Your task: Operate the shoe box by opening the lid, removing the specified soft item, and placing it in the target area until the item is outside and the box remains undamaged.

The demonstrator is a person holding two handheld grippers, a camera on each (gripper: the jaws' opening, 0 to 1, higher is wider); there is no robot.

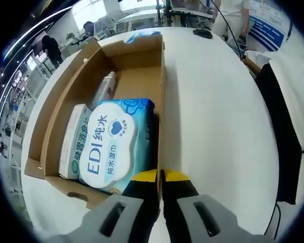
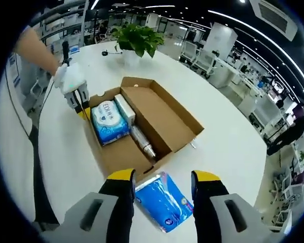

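Note:
An open cardboard shoe box [image 1: 55, 131] lies on the white table, its lid [image 2: 167, 119] folded flat to one side. Inside are a blue-white EDI wet-wipes pack [image 1: 114, 144], a white-green carton [image 1: 73, 142] and a silvery bottle [image 1: 105, 88]. My left gripper [image 1: 161, 176] is shut on the box's side wall, one finger inside and one outside; in the right gripper view, the left gripper [image 2: 82, 110] is held by a gloved hand [image 2: 68, 78]. A blue soft pack [image 2: 164, 202] lies on the table outside the box. My right gripper [image 2: 163, 177] hovers open over it.
A potted plant [image 2: 137, 38] stands at the table's far side. A black mouse [image 1: 202, 34] and a cable lie near another edge. A dark strap [image 1: 278, 126] runs along the table's side. Office desks and people surround the table.

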